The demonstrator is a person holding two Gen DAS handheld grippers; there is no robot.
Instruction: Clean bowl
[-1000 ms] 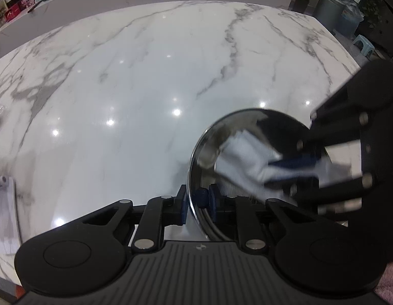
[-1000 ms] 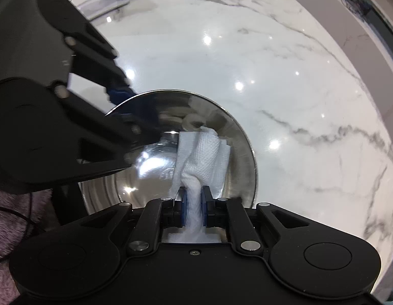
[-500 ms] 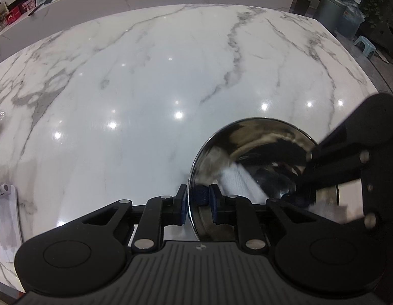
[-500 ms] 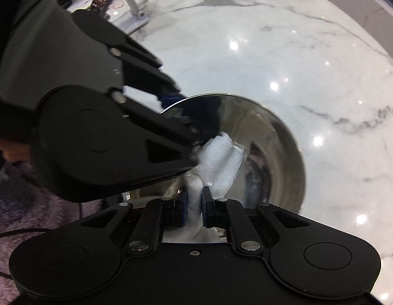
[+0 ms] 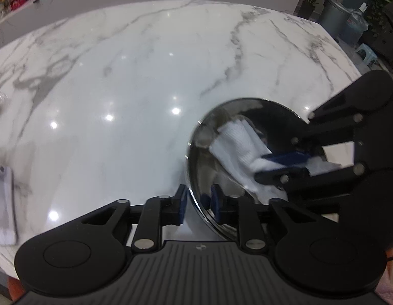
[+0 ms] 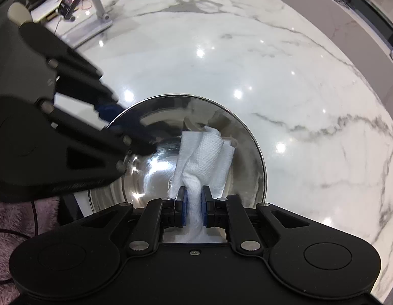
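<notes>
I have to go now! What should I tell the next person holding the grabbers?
Left gripper: jaws are opening, with the steel bowl's near rim between them; pads look just off it.
Right gripper: shut on the white paper towel, which reaches down inside the bowl.
Bowl sits on the marble table.
Done: wiping seems under way.
Left: probably steady the bowl again, finish wiping, take the towel out.

The paper towel [image 6: 206, 157] lies in the bowl [image 6: 249, 137], which sits on the marble table [image 6: 247, 63].
</notes>
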